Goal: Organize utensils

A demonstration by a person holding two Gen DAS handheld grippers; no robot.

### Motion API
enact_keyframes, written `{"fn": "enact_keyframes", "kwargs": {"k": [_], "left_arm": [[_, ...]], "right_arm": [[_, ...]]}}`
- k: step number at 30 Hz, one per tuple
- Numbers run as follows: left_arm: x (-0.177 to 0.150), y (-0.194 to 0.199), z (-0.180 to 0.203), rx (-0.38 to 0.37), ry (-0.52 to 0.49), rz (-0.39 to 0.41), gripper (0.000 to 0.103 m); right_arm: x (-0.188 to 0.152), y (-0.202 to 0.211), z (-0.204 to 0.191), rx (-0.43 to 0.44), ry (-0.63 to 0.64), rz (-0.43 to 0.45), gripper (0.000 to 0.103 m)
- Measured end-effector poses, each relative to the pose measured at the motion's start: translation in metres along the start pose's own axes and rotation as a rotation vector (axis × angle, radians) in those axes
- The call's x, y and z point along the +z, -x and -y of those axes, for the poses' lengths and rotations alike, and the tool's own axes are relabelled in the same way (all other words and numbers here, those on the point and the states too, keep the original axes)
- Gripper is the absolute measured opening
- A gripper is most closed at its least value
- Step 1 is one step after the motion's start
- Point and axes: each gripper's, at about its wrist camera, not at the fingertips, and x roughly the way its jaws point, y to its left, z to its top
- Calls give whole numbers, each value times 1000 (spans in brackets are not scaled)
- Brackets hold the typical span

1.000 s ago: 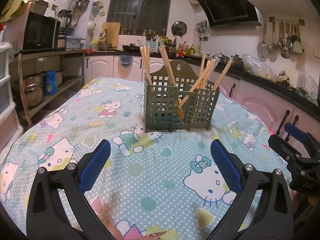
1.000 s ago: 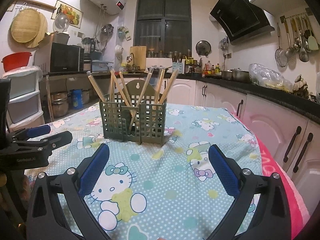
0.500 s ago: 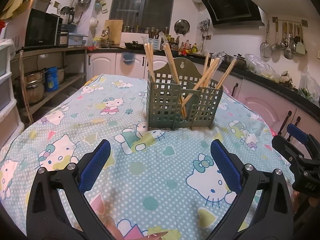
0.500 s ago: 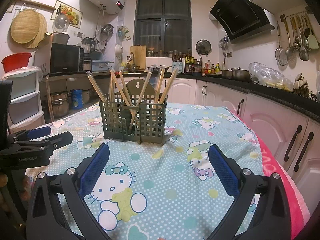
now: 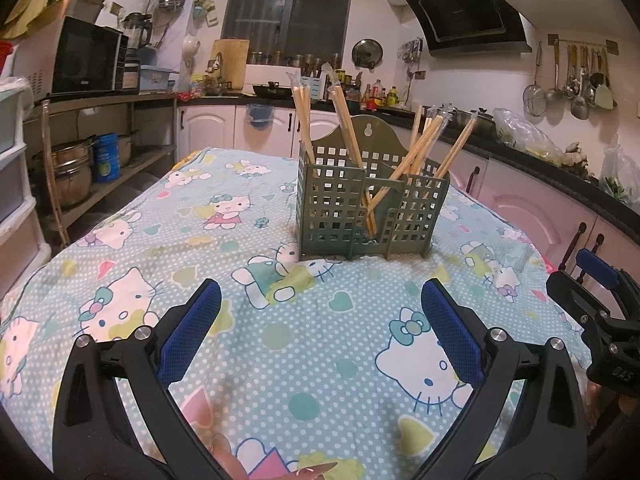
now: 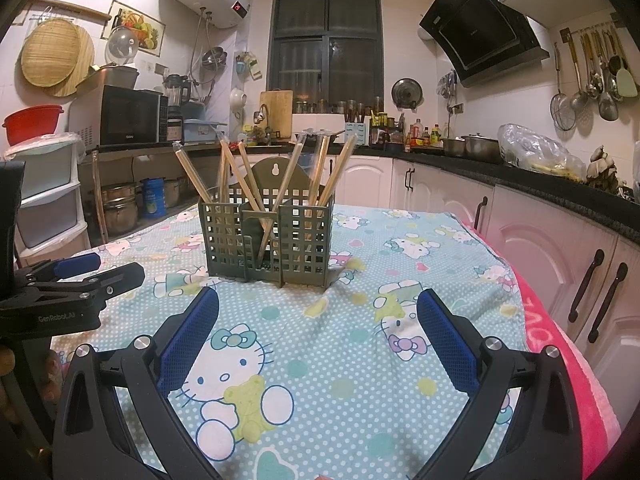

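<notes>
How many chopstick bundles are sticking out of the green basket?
6 wrapped chopstick pairs, all in the green utensil holder: two stand tall at its left end, four fan out at its right end. Shorter ones may be hidden inside.

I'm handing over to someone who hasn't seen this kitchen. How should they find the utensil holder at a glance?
Start at the table with the cartoon-cat tablecloth in the middle of the kitchen. The utensil holder stands on it, ahead of both open grippers. It is the only thing standing on the cloth: an olive-green, grid-walled plastic caddy with an arched back plate, with wooden chopsticks leaning out of its compartments.
</notes>
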Motion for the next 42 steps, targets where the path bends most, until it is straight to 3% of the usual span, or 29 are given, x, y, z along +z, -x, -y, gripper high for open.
{"fn": "enact_keyframes", "kwargs": {"k": [42], "left_arm": [[-1,-3,-2,28,14,-20,92]], "right_arm": [[-3,-3,0,-6,-9,-13,97]]}}
